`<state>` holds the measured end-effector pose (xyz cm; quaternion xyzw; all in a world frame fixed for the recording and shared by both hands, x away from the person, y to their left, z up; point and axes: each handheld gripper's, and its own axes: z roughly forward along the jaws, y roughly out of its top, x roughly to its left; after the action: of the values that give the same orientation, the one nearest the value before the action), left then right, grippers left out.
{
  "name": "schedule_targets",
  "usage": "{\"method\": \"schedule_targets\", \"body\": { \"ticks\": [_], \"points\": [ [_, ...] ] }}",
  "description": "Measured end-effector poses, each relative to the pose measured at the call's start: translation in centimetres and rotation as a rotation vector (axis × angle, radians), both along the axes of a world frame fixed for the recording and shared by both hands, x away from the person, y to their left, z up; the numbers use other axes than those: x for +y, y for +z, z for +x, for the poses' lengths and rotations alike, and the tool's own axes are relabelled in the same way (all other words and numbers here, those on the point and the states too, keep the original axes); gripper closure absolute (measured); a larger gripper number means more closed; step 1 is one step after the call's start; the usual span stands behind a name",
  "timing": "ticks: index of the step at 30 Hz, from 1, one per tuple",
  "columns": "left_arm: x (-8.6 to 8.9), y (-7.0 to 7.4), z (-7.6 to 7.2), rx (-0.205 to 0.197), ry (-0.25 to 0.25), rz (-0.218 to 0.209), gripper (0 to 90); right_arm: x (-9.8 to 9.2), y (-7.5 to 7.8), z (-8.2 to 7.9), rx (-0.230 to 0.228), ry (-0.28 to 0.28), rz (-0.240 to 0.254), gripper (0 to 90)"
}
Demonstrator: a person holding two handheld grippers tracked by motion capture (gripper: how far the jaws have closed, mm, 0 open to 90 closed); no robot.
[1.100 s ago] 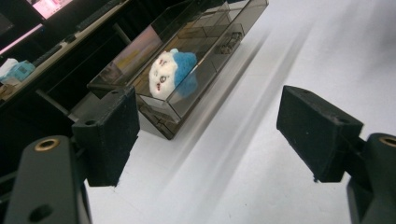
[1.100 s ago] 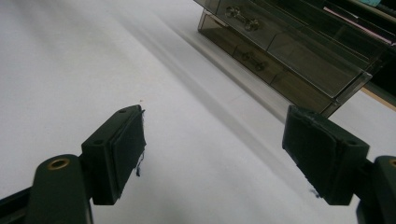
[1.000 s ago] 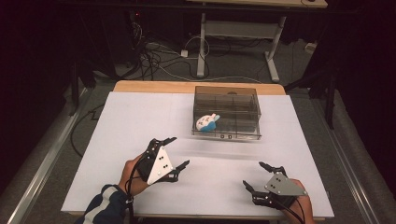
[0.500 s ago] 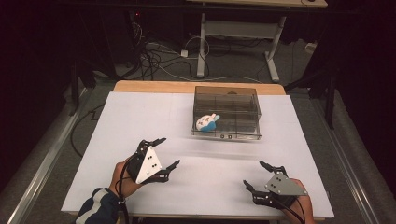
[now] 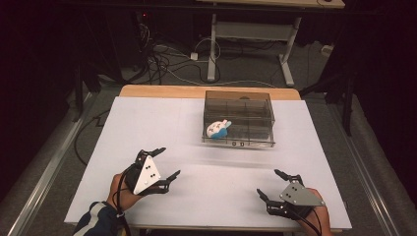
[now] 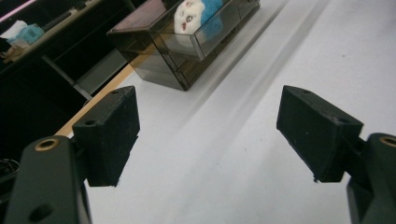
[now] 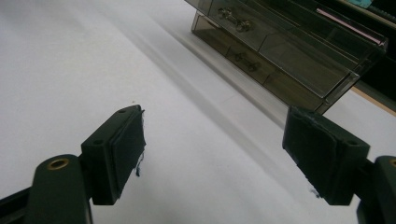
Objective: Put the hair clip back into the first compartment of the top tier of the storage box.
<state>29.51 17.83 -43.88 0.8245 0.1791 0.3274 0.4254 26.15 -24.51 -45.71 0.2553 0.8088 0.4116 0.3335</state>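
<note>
Smoked clear-plastic drawer box point(image 5: 239, 118) stands toward the far middle of the white bench point(image 5: 147, 128), its drawer fronts with small metal handles facing the person. On its top, at the near left corner, lies a small white plush toy with a blue part point(image 5: 217, 129); in the left gripper view the toy's point(image 6: 194, 14) white face shows above the box's edge. Both grippers are held low over the near part of the bench, well apart from the box and from each other. At the near left, the left gripper point(image 5: 161, 164) has its black fingers point(image 6: 108, 133) spread wide apart with nothing between them, only bare bench beyond. At the near right, the right gripper point(image 5: 273, 185) likewise has its fingers point(image 7: 116, 154) spread apart and empty, pointing toward the box's point(image 7: 280, 42) drawer fronts.
</note>
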Motion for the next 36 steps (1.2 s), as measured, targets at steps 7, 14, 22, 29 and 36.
{"method": "schedule_targets", "body": {
  "ticks": [7,14,22,29,36],
  "points": [
    [1.0,-0.9,0.4,0.026,0.022,0.009,20.9,-0.2,0.0,0.1,0.001,-0.008,0.003,21.2],
    [2.1,-2.1,0.7,0.077,0.052,-0.006,20.9,-0.2,-0.1,0.3,0.009,-0.015,0.010,21.1],
    [3.0,-3.2,0.5,0.119,0.066,-0.003,20.9,-0.1,-0.2,0.6,0.010,-0.015,0.011,20.9],
    [3.4,-4.2,0.3,0.172,0.072,-0.007,20.9,-0.6,-0.2,0.7,0.013,-0.023,0.013,20.9],
    [3.2,-4.6,0.0,0.174,0.070,0.016,20.9,-0.5,-0.1,0.5,0.005,-0.020,0.010,20.9]
  ]
}}
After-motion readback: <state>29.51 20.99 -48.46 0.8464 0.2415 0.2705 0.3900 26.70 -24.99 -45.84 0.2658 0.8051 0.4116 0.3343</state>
